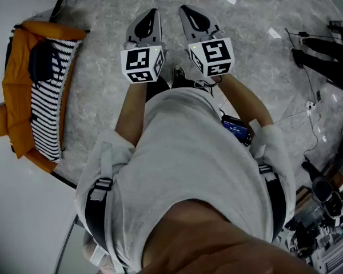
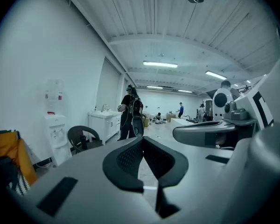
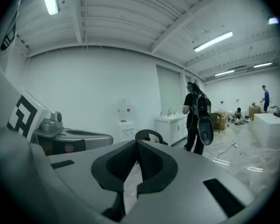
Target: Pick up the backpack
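Note:
In the head view my left gripper (image 1: 149, 19) and right gripper (image 1: 195, 17) are held side by side over the marble floor, both shut with nothing between the jaws. Each gripper view shows its own gripper the same way, the left gripper (image 2: 142, 143) and the right gripper (image 3: 137, 146) with pads together. At the left stands an orange seat (image 1: 14, 104) draped with a black-and-white striped cloth (image 1: 50, 104). A dark rounded item (image 1: 41, 61) lies on it; I cannot tell whether it is the backpack. Both grippers are well to its right, apart from it.
A person wearing dark gear walks ahead (image 2: 130, 115) (image 3: 196, 120). By the white wall stand a water dispenser (image 2: 54, 125), a dark chair (image 2: 84, 136) and a white sink cabinet (image 2: 105, 121). Cables (image 1: 308, 110) and another person's legs (image 1: 323, 53) are at the right.

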Demonstrator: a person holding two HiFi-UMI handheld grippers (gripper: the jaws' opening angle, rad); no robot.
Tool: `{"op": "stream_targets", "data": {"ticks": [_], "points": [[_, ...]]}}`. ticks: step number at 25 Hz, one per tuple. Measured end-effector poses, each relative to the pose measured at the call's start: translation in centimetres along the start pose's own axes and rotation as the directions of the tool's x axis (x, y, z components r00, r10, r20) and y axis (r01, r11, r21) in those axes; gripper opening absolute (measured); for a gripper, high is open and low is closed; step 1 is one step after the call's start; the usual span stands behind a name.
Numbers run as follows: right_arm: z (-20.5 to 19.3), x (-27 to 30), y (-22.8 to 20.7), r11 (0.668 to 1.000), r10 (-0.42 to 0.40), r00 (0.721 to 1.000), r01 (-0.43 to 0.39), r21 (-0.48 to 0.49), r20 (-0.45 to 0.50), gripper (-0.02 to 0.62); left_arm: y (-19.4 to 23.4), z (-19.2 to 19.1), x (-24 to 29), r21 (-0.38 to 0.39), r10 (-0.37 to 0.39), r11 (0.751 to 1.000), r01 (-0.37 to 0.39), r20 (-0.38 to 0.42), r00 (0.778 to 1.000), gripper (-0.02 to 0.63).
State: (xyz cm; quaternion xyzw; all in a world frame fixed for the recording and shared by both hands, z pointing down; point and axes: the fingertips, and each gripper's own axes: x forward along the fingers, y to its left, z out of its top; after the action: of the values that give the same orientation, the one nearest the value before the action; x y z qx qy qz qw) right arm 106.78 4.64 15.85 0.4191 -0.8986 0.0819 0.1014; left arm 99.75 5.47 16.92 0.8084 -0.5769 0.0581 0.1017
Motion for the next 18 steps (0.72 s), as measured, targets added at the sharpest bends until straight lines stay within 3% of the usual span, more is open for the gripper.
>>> {"op": "stream_targets", "data": {"ticks": [5, 8, 12, 15, 18], "points": [[0.5, 3.7, 4.3, 0.997, 0.070, 0.998, -0.070, -0.018, -0.005, 0.037, 4.5, -0.2, -2.0, 0.005, 0.056, 0.998, -0.056, -0.001, 0.998, 0.012], [0.6, 7.3, 7.5, 0.988, 0.152, 0.988, -0.152, -0.036, 0.003, 0.038, 8.9, -0.6, -3.4, -0.005, 0.143, 0.990, -0.143, -0.001, 0.990, 0.012], [0.9, 11.2, 13.0, 0.952, 0.289, 0.957, -0.286, -0.108, 0.013, 0.038, 15.3, -0.6, -6.7, -0.017, 0.272, 0.962, -0.272, 0.007, 0.962, 0.012], [1.1, 13.0, 18.3, 0.910, 0.399, 0.917, -0.395, -0.124, 0.005, 0.038, 19.6, -1.1, -10.7, -0.030, 0.371, 0.928, -0.371, 0.005, 0.929, 0.012], [1.1, 15.0, 24.0, 0.854, 0.506, 0.862, -0.504, -0.128, -0.016, 0.038, 24.0, -1.8, -15.5, -0.035, 0.523, 0.852, -0.523, 0.015, 0.852, 0.012]]}}
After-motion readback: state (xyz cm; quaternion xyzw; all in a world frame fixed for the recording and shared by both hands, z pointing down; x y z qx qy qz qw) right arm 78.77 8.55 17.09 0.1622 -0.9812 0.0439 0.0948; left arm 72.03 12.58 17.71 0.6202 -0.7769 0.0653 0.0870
